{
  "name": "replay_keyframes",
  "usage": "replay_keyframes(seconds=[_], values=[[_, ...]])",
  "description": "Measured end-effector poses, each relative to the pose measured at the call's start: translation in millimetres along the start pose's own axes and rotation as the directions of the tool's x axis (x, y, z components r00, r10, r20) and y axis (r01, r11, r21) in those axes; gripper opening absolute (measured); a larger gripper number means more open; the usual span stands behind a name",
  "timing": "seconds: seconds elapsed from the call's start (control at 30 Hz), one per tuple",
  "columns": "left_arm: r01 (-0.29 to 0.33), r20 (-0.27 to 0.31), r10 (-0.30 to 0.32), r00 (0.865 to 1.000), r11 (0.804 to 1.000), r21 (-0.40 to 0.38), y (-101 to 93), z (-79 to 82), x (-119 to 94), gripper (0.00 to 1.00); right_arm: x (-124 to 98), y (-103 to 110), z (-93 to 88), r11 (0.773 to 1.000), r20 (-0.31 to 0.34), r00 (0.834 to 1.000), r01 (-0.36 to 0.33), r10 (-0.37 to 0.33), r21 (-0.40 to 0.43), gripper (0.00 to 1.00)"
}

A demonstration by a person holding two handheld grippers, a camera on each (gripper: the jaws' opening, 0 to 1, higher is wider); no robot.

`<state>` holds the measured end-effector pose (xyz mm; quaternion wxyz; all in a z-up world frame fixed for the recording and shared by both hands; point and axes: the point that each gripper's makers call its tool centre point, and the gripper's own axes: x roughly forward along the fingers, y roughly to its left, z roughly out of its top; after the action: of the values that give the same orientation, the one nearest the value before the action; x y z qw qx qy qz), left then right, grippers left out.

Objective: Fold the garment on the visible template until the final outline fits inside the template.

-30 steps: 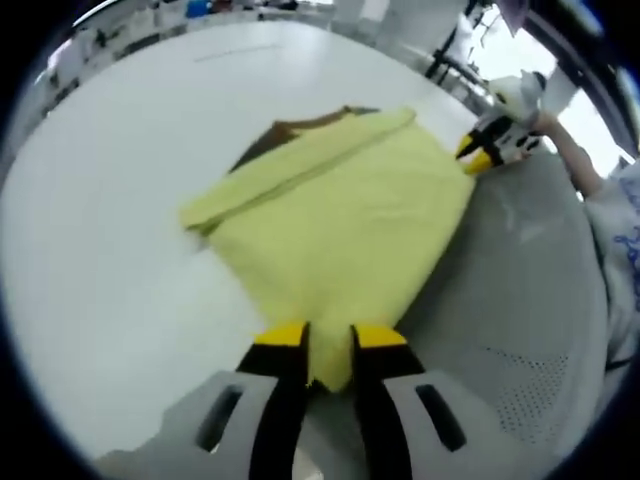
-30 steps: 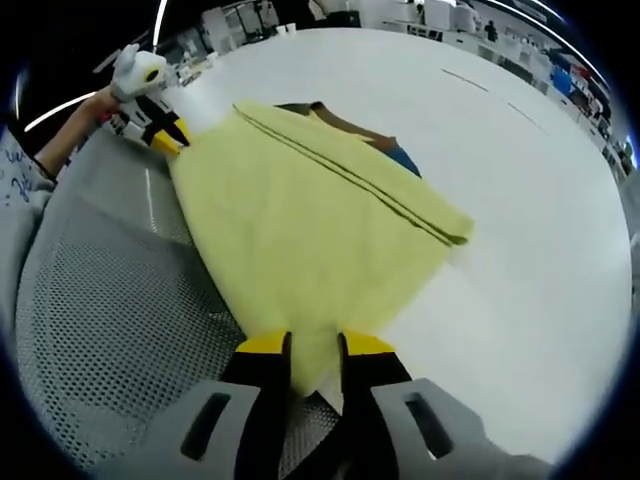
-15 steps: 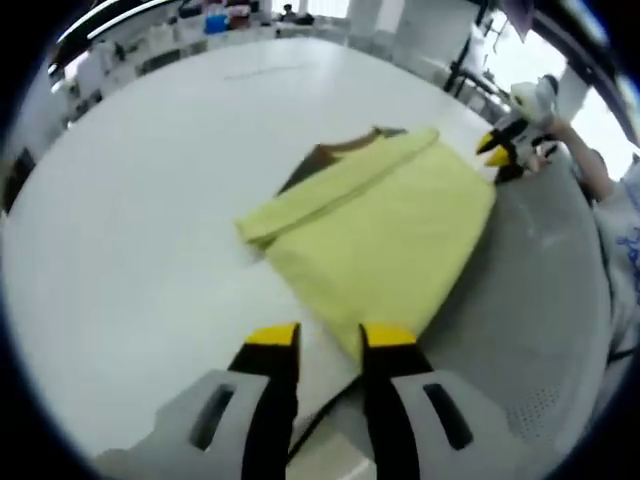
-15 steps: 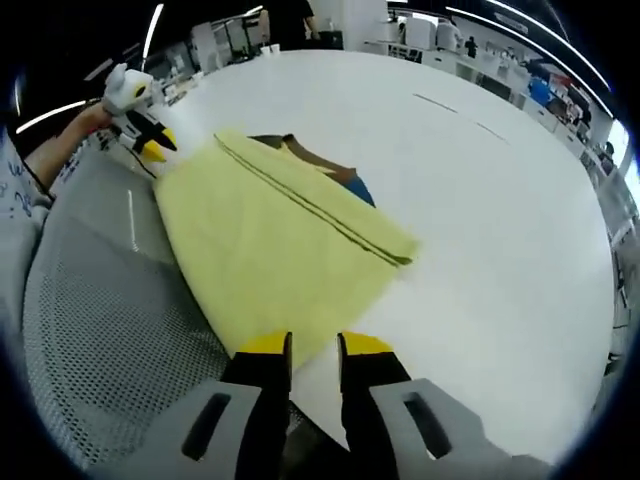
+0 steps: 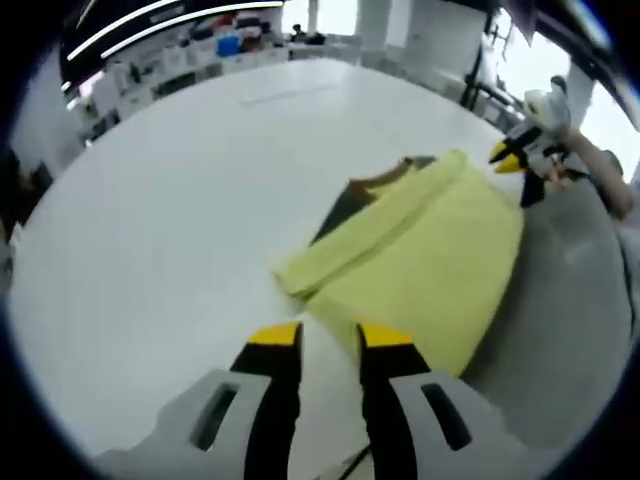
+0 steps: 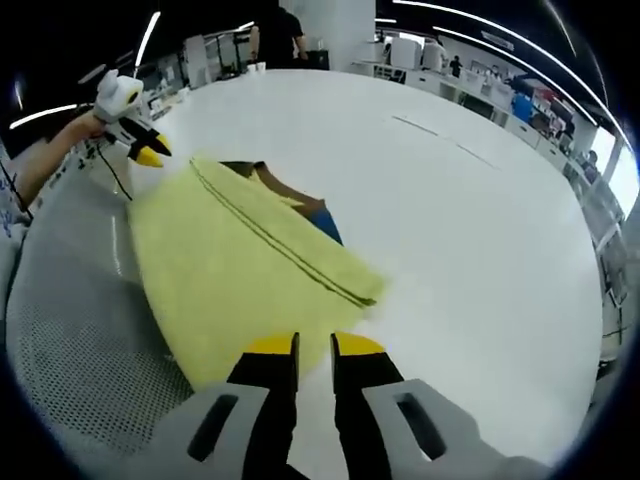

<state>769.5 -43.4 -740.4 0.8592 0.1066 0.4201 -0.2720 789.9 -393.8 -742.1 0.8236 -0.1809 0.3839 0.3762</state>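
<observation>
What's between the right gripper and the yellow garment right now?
Nothing visible. The right gripper hangs just off the near edge of the folded yellow fabric garment, with only bare white table beside it.

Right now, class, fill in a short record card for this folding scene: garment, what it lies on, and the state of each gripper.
garment: yellow garment, folded, lying flat, hemmed edge on top
under it: brown template showing past the far edge, with a blue bit beside it
surface: white table; grey mesh mat on the near side
left gripper: open, holds nothing, near the garment's corner
right gripper: open, holds nothing
</observation>
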Motion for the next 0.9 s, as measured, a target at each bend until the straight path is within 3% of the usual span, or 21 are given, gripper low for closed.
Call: replay_keyframes(seconds=[0.3,0.4,0.47,0.9], values=[[-0.024,0.002,0.024,1.000,1.000,-0.017,15.5,1.4,13,0.17,13,-32,5.9,0.995,0.035,0.995,0.094,-0.096,0.044,0.07],[-0.080,0.049,0.079,0.996,0.997,0.001,26.6,9.1,15,0.18,16,-37,6.4,0.992,0.030,0.993,0.112,-0.113,0.058,0.07],[-0.068,0.039,0.069,0.997,0.997,-0.029,26.5,7.2,16,0.17,18,-40,7.1,0.991,0.032,0.992,0.121,-0.123,0.061,0.07],[-0.037,0.020,0.038,0.999,0.999,-0.033,23.1,3.0,27,0.17,29,-43,1.0,0.989,0.012,0.993,0.115,-0.116,0.089,0.08]])
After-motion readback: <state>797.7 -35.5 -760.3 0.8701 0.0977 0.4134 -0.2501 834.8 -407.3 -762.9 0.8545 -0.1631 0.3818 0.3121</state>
